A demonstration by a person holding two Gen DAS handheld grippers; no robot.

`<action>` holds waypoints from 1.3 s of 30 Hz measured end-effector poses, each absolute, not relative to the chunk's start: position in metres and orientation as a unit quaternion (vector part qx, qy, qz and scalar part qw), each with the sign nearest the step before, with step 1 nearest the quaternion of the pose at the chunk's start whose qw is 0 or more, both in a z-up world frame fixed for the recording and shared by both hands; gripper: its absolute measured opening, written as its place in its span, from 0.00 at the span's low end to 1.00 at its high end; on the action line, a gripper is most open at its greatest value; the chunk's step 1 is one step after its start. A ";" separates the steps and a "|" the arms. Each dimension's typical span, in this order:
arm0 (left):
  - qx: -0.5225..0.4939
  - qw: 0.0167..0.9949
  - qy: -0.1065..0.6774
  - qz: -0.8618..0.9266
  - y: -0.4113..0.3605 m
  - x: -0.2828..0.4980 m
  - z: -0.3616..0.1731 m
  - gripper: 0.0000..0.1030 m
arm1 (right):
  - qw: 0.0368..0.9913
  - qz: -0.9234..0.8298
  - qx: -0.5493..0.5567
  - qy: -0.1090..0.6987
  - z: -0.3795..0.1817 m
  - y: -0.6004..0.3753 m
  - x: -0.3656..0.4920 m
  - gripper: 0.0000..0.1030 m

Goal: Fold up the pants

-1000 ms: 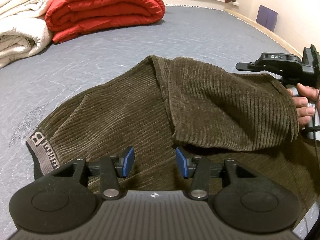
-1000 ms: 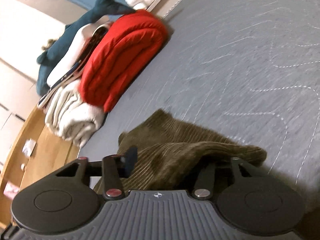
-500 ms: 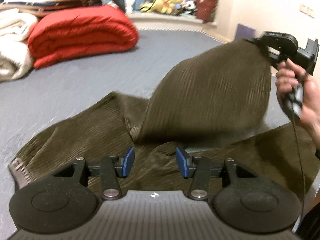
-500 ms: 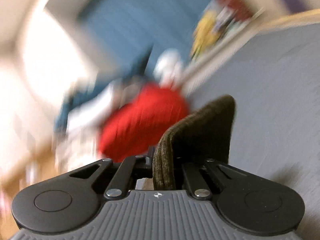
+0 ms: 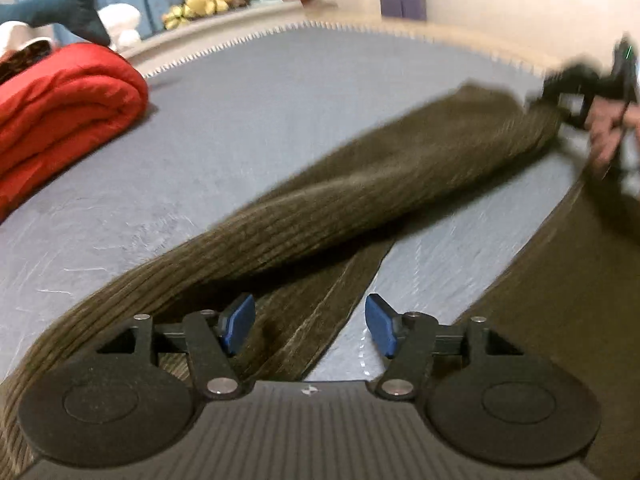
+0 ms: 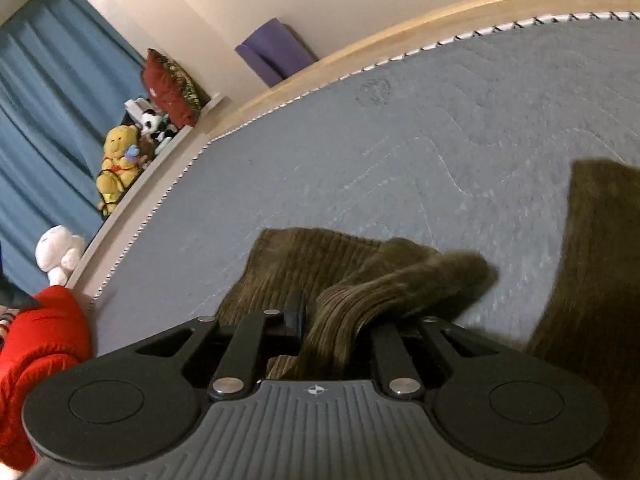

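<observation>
A grey quilted bed (image 5: 280, 92) fills both views, a red duvet (image 5: 60, 112) folded at upper left. Olive corduroy pants (image 5: 360, 184) stretch diagonally across it. The left gripper (image 5: 310, 326) is spreading, empty, above them; the right gripper (image 6: 336, 320) is loosening around a pant cuff.

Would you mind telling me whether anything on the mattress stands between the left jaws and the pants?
Nothing visible does. The left gripper, jaws opening, hangs right over the pants, with only bare mattress around. The red quilt lies well off to the side.
</observation>
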State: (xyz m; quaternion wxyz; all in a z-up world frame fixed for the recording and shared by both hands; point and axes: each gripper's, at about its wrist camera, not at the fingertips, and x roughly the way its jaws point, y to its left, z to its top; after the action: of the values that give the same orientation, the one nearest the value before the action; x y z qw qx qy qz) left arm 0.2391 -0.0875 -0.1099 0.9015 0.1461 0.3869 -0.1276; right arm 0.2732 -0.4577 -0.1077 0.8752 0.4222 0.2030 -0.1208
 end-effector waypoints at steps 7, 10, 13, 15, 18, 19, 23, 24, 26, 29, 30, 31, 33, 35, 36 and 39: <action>0.160 0.889 0.405 -0.145 -0.079 0.263 -0.130 0.14 | 0.860 -0.104 0.454 0.210 -0.110 -0.485 0.285 0.23; 0.156 0.891 0.409 -0.124 -0.068 0.274 -0.110 0.13 | 0.856 -0.098 0.450 0.233 -0.090 -0.487 0.309 0.08; 0.121 0.913 0.366 -0.132 -0.043 0.267 -0.068 0.12 | 0.885 -0.059 0.400 0.230 -0.041 -0.467 0.344 0.06; 0.111 0.923 0.337 -0.148 -0.030 0.255 -0.044 0.12 | 0.904 -0.046 0.382 0.189 0.010 -0.458 0.357 0.06; 0.098 0.916 0.322 -0.216 -0.014 0.232 -0.028 0.13 | 0.928 -0.011 0.358 0.106 0.070 -0.454 0.350 0.06; 0.087 0.901 0.340 -0.254 -0.011 0.228 -0.032 0.13 | 0.938 -0.011 0.335 0.090 0.080 -0.452 0.345 0.06; 0.114 0.862 0.409 -0.276 -0.026 0.229 -0.075 0.15 | 0.942 -0.090 0.276 0.166 0.038 -0.454 0.335 0.06; 0.121 0.858 0.420 -0.270 -0.030 0.230 -0.084 0.19 | 0.929 -0.123 0.265 0.228 0.005 -0.458 0.338 0.06; 0.105 0.846 0.447 -0.272 -0.033 0.228 -0.095 0.28 | 0.890 -0.175 0.256 0.334 -0.049 -0.465 0.339 0.06; 0.102 0.850 0.429 -0.289 -0.026 0.207 -0.085 0.48 | 0.862 -0.180 0.303 0.365 -0.093 -0.483 0.319 0.07; 0.098 0.853 0.421 -0.294 -0.020 0.200 -0.079 0.50 | 0.872 -0.176 0.282 0.359 -0.088 -0.481 0.315 0.13; 0.082 0.855 0.416 -0.298 -0.011 0.195 -0.072 0.50 | 0.879 -0.184 0.258 0.357 -0.081 -0.476 0.313 0.17; 0.041 0.865 0.408 -0.289 0.006 0.181 -0.071 0.49 | 0.889 -0.202 0.238 0.335 -0.063 -0.473 0.306 0.22; 0.007 0.869 0.428 -0.248 0.019 0.186 -0.082 0.43 | 0.893 -0.227 0.235 0.310 -0.048 -0.475 0.295 0.26; 0.002 0.858 0.464 -0.222 0.022 0.190 -0.098 0.34 | 0.896 -0.233 0.232 0.298 -0.037 -0.474 0.287 0.27; 0.021 0.851 0.488 -0.190 0.021 0.174 -0.115 0.24 | 0.903 -0.227 0.245 0.270 -0.014 -0.474 0.264 0.27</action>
State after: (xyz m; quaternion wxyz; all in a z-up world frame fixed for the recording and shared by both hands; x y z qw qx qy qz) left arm 0.1743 0.0214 -0.1146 0.8515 0.0206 0.4884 -0.1898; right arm 0.2642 -0.4738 -0.0141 0.9031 0.2451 0.2702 -0.2266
